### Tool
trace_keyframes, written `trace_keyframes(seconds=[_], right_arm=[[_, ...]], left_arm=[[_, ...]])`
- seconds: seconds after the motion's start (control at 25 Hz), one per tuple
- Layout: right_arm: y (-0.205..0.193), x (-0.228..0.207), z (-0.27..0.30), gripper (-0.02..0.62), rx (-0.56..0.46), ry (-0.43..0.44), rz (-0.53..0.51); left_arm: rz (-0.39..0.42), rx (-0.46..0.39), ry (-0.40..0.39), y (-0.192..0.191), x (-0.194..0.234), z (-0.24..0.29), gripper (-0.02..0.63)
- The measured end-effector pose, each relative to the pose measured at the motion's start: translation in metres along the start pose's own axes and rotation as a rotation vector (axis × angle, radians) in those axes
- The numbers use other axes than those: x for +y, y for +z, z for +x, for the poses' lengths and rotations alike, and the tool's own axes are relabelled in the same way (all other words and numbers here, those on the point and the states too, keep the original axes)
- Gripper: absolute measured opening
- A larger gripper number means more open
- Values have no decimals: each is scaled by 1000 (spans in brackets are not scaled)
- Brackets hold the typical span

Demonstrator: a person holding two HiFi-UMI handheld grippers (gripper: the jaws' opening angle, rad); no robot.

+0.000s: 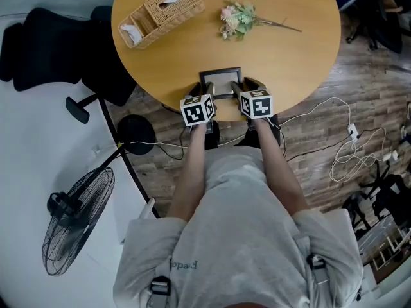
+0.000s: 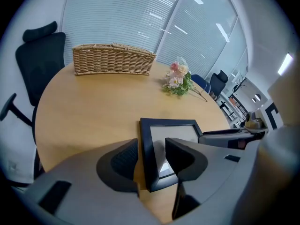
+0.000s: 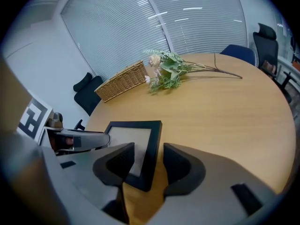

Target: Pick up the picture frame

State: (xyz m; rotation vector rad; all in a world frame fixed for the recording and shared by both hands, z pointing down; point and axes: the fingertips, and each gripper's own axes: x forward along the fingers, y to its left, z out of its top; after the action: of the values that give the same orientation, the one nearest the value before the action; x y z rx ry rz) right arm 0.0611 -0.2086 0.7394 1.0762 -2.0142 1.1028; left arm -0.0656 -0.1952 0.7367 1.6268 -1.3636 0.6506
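A small black picture frame (image 1: 221,81) lies flat on the round wooden table (image 1: 289,69), close to its near edge. My left gripper (image 1: 207,94) straddles the frame's left side: in the left gripper view the black border (image 2: 146,144) runs between the two jaws, with gaps on both sides, and the gripper (image 2: 150,161) is open. My right gripper (image 1: 244,90) straddles the right side in the same way; the right border (image 3: 151,153) sits between its jaws, and this gripper (image 3: 149,162) is also open. The frame rests on the tabletop.
A wicker basket (image 1: 164,11) stands at the table's far left and a sprig of artificial flowers (image 1: 239,19) lies at the far middle. Left of the table are a black office chair (image 1: 51,50) and a floor fan (image 1: 77,217). Cables (image 1: 350,146) trail on the floor at right.
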Motion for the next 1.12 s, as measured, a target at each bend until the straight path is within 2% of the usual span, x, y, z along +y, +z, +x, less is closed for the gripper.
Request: trace_keyframes(seconds=[0.2, 0.6, 1.12], right_arm=[[0, 0, 1, 196, -6, -30, 5], [0, 0, 1, 197, -24, -74, -10], [0, 3, 2, 198, -29, -99, -7]], left_arm=[[36, 6, 3, -1, -1, 0, 198], [45, -17, -18, 0, -1, 0, 196], [71, -22, 24, -1, -3, 0, 198]])
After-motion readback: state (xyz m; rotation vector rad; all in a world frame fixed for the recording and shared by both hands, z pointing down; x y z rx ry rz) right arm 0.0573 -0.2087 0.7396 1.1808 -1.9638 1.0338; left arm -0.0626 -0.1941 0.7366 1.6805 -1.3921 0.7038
